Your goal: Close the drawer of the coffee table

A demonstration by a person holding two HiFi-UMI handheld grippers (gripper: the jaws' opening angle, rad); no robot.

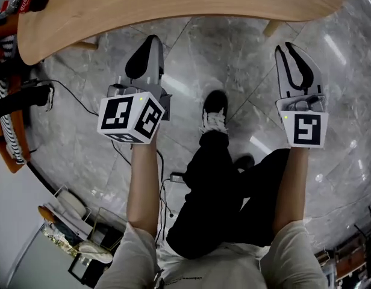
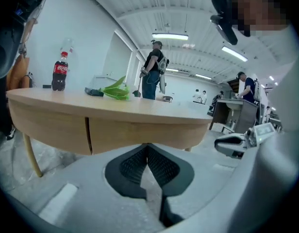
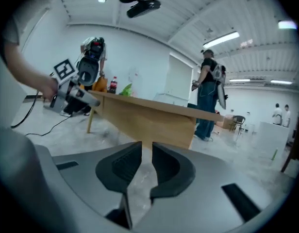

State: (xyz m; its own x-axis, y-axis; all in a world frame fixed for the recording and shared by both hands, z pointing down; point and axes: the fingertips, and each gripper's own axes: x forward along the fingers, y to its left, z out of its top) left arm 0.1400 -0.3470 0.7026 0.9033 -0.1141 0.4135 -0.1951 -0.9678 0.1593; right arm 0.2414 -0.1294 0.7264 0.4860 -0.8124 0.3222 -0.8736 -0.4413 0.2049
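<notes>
One light wooden oval coffee table (image 1: 173, 5); its single drawer front (image 2: 140, 130) sits flush in the apron. Two forearms reach toward it: left gripper (image 1: 150, 41) jaws clenched, empty; right gripper (image 1: 292, 48) jaws slightly parted, empty.

Coffee table (image 1: 173, 5) is cut off above, seemingly mostly.

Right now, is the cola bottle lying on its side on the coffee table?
No, the cola bottle stands upright on the coffee table, cap up.
</notes>
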